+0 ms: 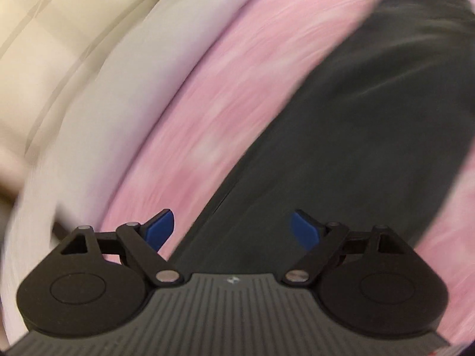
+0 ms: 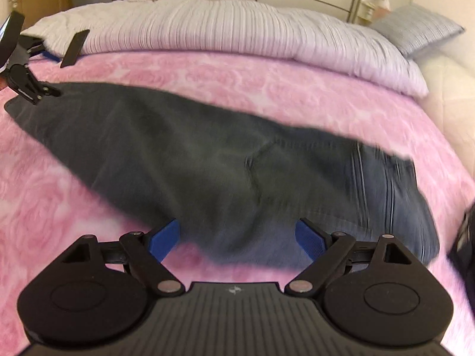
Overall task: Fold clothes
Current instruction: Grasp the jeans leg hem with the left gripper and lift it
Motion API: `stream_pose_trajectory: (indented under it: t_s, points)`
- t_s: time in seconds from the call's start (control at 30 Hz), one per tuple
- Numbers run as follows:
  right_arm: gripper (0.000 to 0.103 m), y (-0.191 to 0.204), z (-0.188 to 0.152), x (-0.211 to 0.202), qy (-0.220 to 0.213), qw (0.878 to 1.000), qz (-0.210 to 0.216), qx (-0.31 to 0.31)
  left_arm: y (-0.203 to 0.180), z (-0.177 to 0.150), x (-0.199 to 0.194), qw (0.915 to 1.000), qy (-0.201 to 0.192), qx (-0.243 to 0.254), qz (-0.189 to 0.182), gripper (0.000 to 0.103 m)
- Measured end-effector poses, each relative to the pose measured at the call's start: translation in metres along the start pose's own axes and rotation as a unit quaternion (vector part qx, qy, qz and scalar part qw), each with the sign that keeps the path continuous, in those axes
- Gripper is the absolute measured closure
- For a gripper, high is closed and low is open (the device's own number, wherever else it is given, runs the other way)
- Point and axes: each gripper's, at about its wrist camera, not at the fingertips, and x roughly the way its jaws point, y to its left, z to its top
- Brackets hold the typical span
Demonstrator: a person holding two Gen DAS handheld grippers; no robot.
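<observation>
A pair of dark grey trousers [image 2: 207, 160] lies stretched out across the pink blanket [image 2: 267, 77] that covers the bed, already doubled leg over leg by the look of it. The narrow hem end points toward the far left of the blanket; the wider waist end, with its stitched seams, sits at the right, near the blanket's near edge. Beyond the blanket a pale ribbed pillow [image 2: 225, 29] runs along the head of the bed.

The right gripper [image 2: 237, 241] hovers just above the waist end with its blue pads spread wide, holding nothing. The left gripper [image 1: 233, 231] is likewise spread and empty; its own view is smeared, but it hangs over the trouser leg, and from the right-hand view it sits up by the hem.

The cloth looks like a soft, middling-weight cotton: limp, likely to sag and slide between two held points. I'd judge the best holds to be the thick waistband and the hem, pinching through both layers.
</observation>
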Motion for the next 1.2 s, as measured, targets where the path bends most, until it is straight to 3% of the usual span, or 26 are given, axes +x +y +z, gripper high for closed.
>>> stream_pose_trajectory:
  t_s: [0.1, 0.2, 0.27, 0.37, 0.47, 0.53, 0.57, 0.8, 0.83, 0.87, 0.9, 0.93, 0.97, 1.1, 1.2]
  points:
    - [0.015, 0.004, 0.026, 0.013, -0.007, 1.0, 0.011, -0.015, 0.062, -0.037, 0.015, 0.9918, 0.062, -0.112, 0.002, 0.019]
    - [0.015, 0.031, 0.045, 0.025, -0.01, 0.999, 0.032, -0.033, 0.107, -0.084, 0.024, 0.9768, 0.094, -0.192, 0.009, 0.019]
    - [0.015, 0.057, 0.055, 0.032, -0.01, 0.997, 0.047, -0.054, 0.129, -0.115, 0.031, 0.9631, 0.108, -0.246, -0.007, 0.019]
    - [0.015, 0.107, 0.062, 0.042, -0.006, 0.992, 0.075, -0.102, 0.152, -0.156, 0.041, 0.9414, 0.113, -0.313, -0.052, 0.022]
    - [0.015, 0.15, 0.065, 0.05, -0.001, 0.986, 0.098, -0.132, 0.162, -0.18, 0.047, 0.9216, 0.098, -0.356, -0.118, 0.033]
    - [0.015, 0.175, 0.067, 0.055, 0.003, 0.983, 0.111, -0.145, 0.164, -0.187, 0.052, 0.9088, 0.088, -0.371, -0.169, 0.038]
    - [0.015, 0.186, 0.068, 0.059, 0.005, 0.982, 0.115, -0.148, 0.163, -0.187, 0.055, 0.9061, 0.087, -0.372, -0.182, 0.033]
    - [0.015, 0.236, 0.081, 0.072, 0.002, 0.979, 0.127, -0.159, 0.17, -0.192, 0.064, 0.897, 0.076, -0.371, -0.228, 0.031]
    - [0.015, 0.242, 0.082, 0.074, 0.0, 0.978, 0.128, -0.163, 0.171, -0.193, 0.065, 0.8948, 0.076, -0.375, -0.23, 0.035]
    - [0.015, 0.247, 0.081, 0.074, 0.0, 0.977, 0.129, -0.17, 0.173, -0.192, 0.064, 0.8941, 0.077, -0.377, -0.23, 0.051]
    - [0.015, 0.253, 0.079, 0.075, 0.0, 0.975, 0.131, -0.178, 0.175, -0.192, 0.063, 0.8921, 0.078, -0.379, -0.233, 0.076]
    - [0.015, 0.259, 0.078, 0.078, -0.002, 0.973, 0.129, -0.189, 0.179, -0.192, 0.063, 0.8836, 0.076, -0.39, -0.248, 0.09]
    - [0.015, 0.265, 0.077, 0.081, -0.005, 0.971, 0.127, -0.2, 0.184, -0.193, 0.062, 0.8759, 0.073, -0.4, -0.26, 0.09]
    - [0.015, 0.288, 0.071, 0.097, -0.015, 0.963, 0.11, -0.247, 0.2, -0.184, 0.039, 0.8691, 0.047, -0.41, -0.273, 0.09]
    - [0.015, 0.307, 0.069, 0.113, -0.022, 0.955, 0.09, -0.282, 0.216, -0.178, 0.023, 0.848, 0.037, -0.444, -0.286, 0.09]
